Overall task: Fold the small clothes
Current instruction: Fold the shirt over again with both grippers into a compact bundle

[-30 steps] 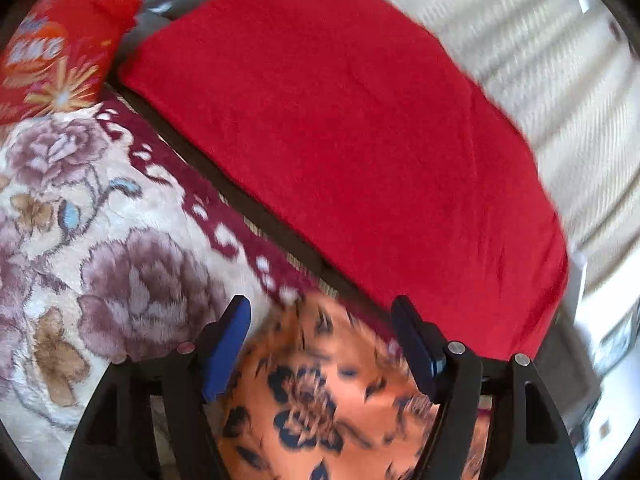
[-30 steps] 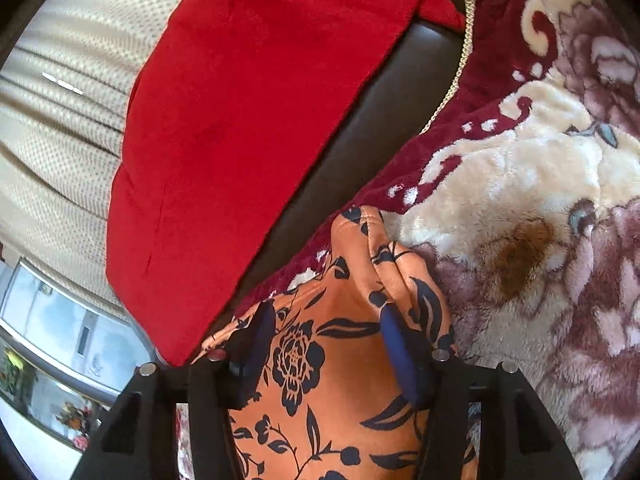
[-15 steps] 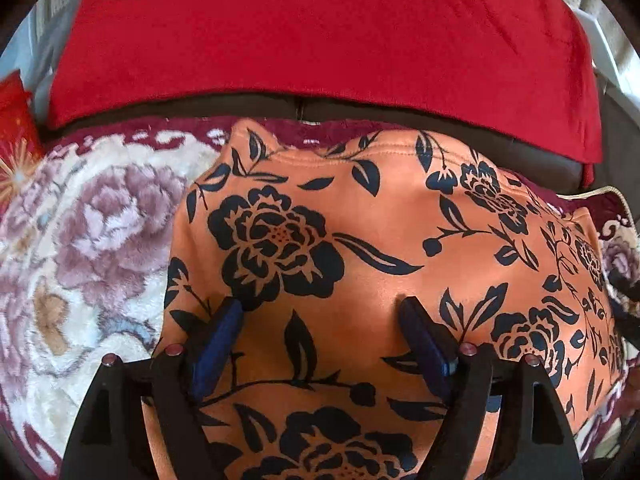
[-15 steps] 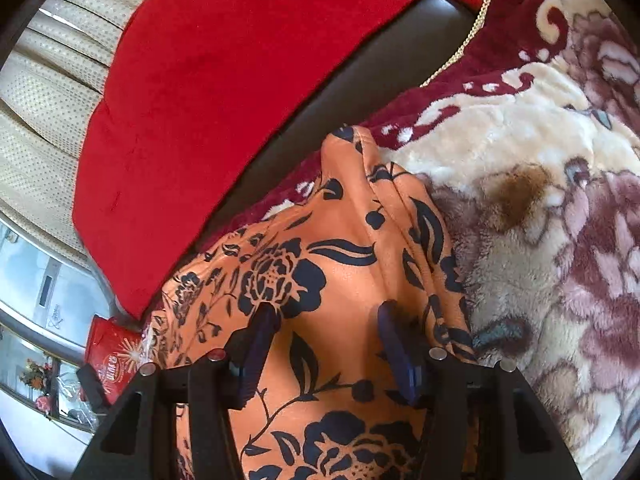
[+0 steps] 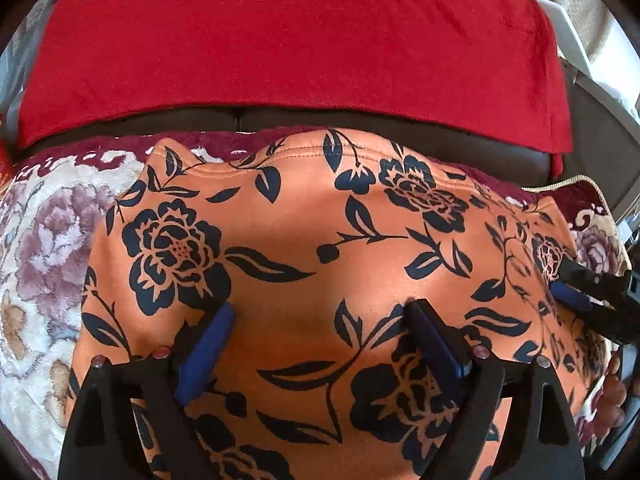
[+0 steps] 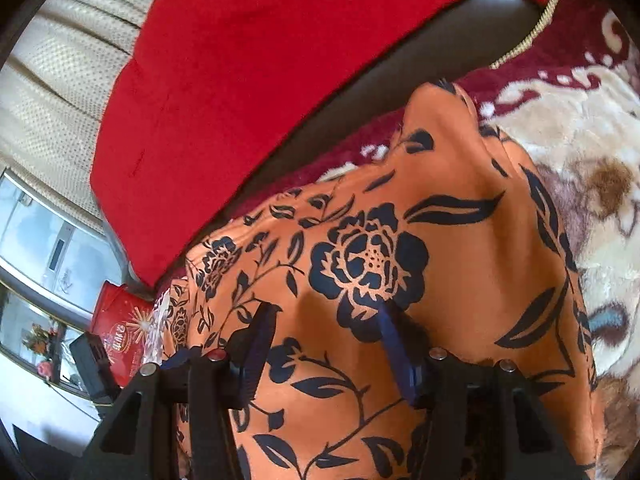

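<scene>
On the floral blanket [image 5: 36,248], in front of the red cloth [image 5: 280,48], the orange flowered garment [image 5: 320,240] lies spread out. The left tongs [image 5: 320,320] have just been opening and stand released over the fabric, nothing pinched. The right tongs [image 6: 326,332] sit half-spread above the cloth; I cannot tell whether they pinch it. Best to flatten wrinkles first, then take both near corners evenly before folding.
</scene>
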Action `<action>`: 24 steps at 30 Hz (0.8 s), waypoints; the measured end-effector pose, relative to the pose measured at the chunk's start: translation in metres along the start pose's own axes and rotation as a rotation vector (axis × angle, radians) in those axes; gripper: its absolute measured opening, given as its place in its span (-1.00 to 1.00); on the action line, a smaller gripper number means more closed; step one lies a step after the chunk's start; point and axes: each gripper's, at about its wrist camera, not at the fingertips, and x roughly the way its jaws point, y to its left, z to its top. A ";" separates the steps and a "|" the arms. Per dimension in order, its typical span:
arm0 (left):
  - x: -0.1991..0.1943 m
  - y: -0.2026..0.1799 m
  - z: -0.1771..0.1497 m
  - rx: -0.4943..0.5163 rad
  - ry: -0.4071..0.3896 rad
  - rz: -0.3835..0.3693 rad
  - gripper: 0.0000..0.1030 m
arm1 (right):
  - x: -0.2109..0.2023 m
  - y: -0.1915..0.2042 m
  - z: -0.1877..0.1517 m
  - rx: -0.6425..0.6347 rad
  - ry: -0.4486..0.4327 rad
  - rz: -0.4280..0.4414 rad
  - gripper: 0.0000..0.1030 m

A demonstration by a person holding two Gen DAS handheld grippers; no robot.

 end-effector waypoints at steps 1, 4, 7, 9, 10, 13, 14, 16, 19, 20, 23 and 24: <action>-0.003 0.000 0.001 0.000 -0.001 -0.009 0.75 | -0.003 0.001 0.000 -0.003 -0.001 0.012 0.11; -0.023 0.009 0.002 -0.010 -0.028 -0.014 0.75 | -0.016 -0.001 -0.001 0.010 -0.024 0.075 0.12; -0.046 0.016 0.000 -0.032 -0.075 -0.020 0.75 | -0.033 0.001 -0.007 -0.002 -0.049 0.118 0.13; -0.066 0.019 -0.004 -0.049 -0.119 -0.012 0.75 | -0.045 0.009 -0.011 -0.030 -0.073 0.136 0.13; -0.072 0.020 -0.004 -0.054 -0.125 -0.010 0.75 | -0.050 0.013 -0.014 -0.049 -0.077 0.140 0.13; -0.074 0.026 -0.015 -0.070 -0.084 -0.011 0.75 | -0.055 0.017 -0.024 -0.058 -0.058 0.147 0.12; -0.071 0.027 -0.023 -0.079 -0.061 -0.013 0.75 | -0.055 0.016 -0.029 -0.055 -0.048 0.150 0.12; -0.059 0.027 -0.036 -0.080 0.012 0.007 0.75 | -0.049 0.011 -0.043 -0.035 -0.011 0.134 0.13; -0.054 0.021 -0.047 -0.038 0.033 0.037 0.75 | -0.034 0.001 -0.060 -0.006 0.058 0.074 0.13; -0.057 0.021 -0.045 -0.030 0.037 0.036 0.75 | -0.036 0.001 -0.063 -0.009 0.041 0.076 0.13; -0.073 0.027 -0.048 -0.063 -0.001 -0.014 0.75 | -0.048 0.004 -0.067 -0.009 0.026 0.123 0.13; -0.079 0.030 -0.051 -0.078 -0.015 -0.029 0.75 | -0.053 0.004 -0.069 -0.008 0.012 0.154 0.14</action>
